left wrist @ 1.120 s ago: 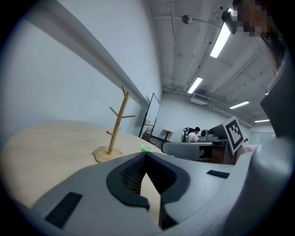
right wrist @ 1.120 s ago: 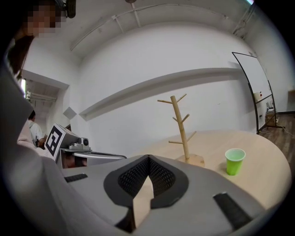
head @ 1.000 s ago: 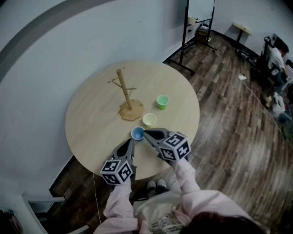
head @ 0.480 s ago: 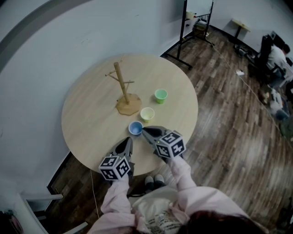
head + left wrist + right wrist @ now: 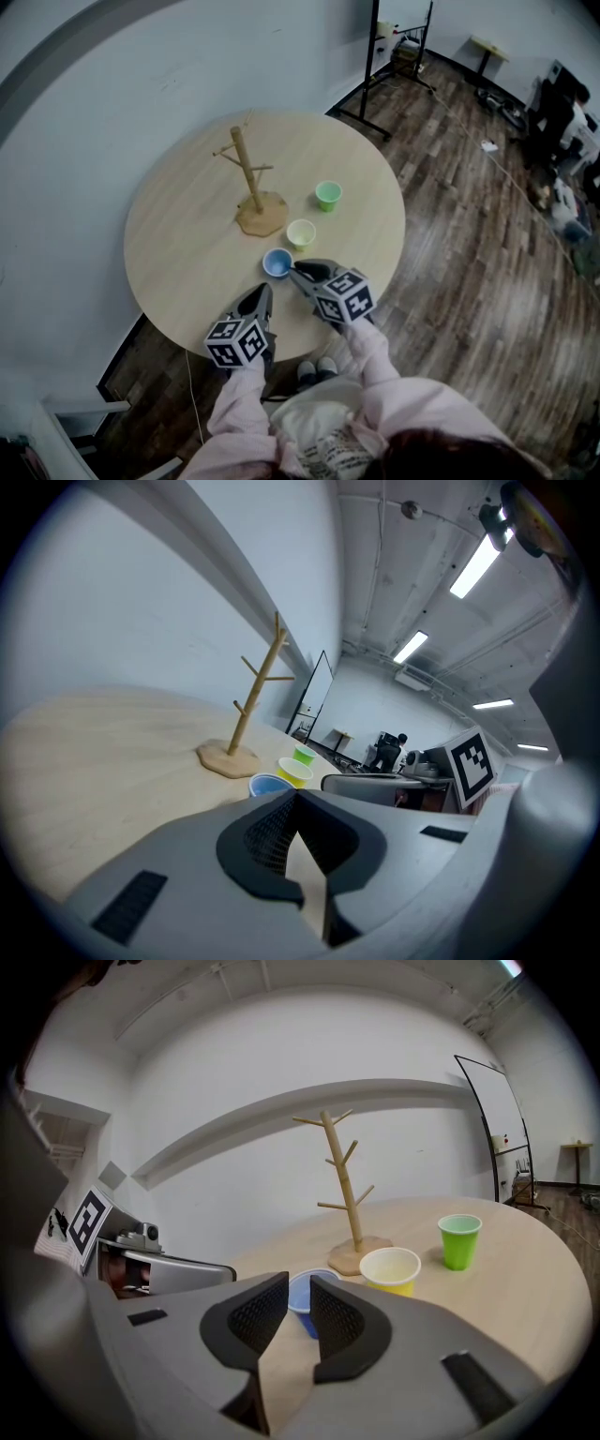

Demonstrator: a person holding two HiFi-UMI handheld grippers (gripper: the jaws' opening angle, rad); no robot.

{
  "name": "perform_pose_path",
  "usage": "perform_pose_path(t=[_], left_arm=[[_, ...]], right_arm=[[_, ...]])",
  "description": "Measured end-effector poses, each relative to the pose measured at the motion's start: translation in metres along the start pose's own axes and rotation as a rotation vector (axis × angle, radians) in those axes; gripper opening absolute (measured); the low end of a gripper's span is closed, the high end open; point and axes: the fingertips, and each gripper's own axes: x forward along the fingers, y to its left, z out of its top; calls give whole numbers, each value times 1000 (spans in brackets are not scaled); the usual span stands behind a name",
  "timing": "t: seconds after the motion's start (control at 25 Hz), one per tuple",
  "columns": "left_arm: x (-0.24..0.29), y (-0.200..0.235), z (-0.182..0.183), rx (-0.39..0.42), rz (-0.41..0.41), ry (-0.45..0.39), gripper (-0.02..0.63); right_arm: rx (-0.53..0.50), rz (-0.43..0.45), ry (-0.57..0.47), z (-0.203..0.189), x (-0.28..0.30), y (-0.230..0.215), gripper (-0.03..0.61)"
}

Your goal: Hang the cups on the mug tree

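Round wooden table (image 5: 178, 244): blue cup (image 5: 277, 263) looks light, thin-walled, crushable, so I pinch its rim gently. Right gripper (image 5: 297, 271) jaws just opening, slightly apart, nothing between; left gripper (image 5: 264, 291) closed, empty.

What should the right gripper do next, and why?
Probably open the right gripper wider and ease it forward over the blue cup. Its fingers have just been opening but stand only narrowly apart, with the cup just ahead of their tips, not yet gripped. The mug tree pegs are bare.
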Motion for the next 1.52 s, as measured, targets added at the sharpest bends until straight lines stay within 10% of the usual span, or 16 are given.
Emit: perform_pose_path(t=[0.64, 1.52], left_arm=[[5, 25, -9, -39, 24, 17, 2], [12, 54, -13, -82, 81, 36, 2]], right_arm=[[-21, -9, 53, -26, 30, -5, 292], [-123, -54, 130, -57, 74, -15, 350]])
